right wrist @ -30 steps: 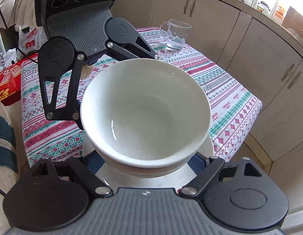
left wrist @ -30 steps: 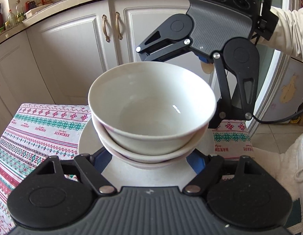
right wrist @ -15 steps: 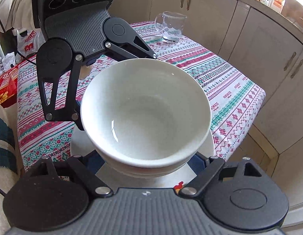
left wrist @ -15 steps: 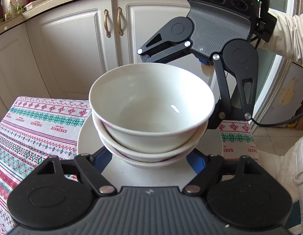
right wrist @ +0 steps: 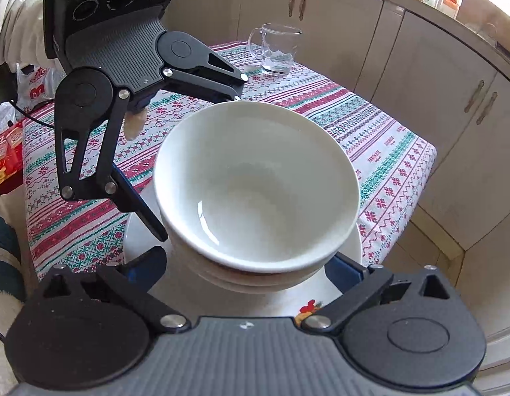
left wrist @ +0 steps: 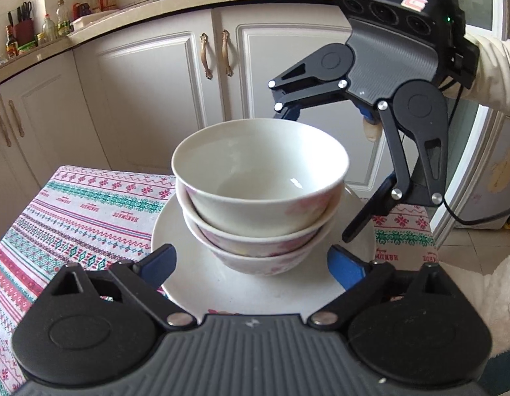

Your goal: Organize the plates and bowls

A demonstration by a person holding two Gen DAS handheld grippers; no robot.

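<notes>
Three white bowls are nested in a stack, the top bowl (left wrist: 259, 171) (right wrist: 255, 184) plain inside and the lower bowls (left wrist: 255, 247) faintly pink-patterned. They stand on a white plate (left wrist: 195, 283) (right wrist: 136, 241) on the patterned tablecloth. My left gripper (left wrist: 253, 262) (right wrist: 198, 165) faces the stack from one side and my right gripper (right wrist: 245, 265) (left wrist: 321, 171) from the other. The jaws of both are opening. The stack sits between each pair of blue pads (left wrist: 159, 260), and no pad touches it.
A glass mug (right wrist: 276, 49) stands near the table's far corner. A red box (right wrist: 4, 151) lies beyond the table's left edge. Cream cabinets (left wrist: 149, 99) run behind the table under a counter with bottles (left wrist: 56, 23). A sleeve (left wrist: 495, 72) holds the right gripper.
Both pairs of jaws have spread wider and come off the bowl stack. The left gripper has drawn back a little, so the stack looks smaller in its view.
</notes>
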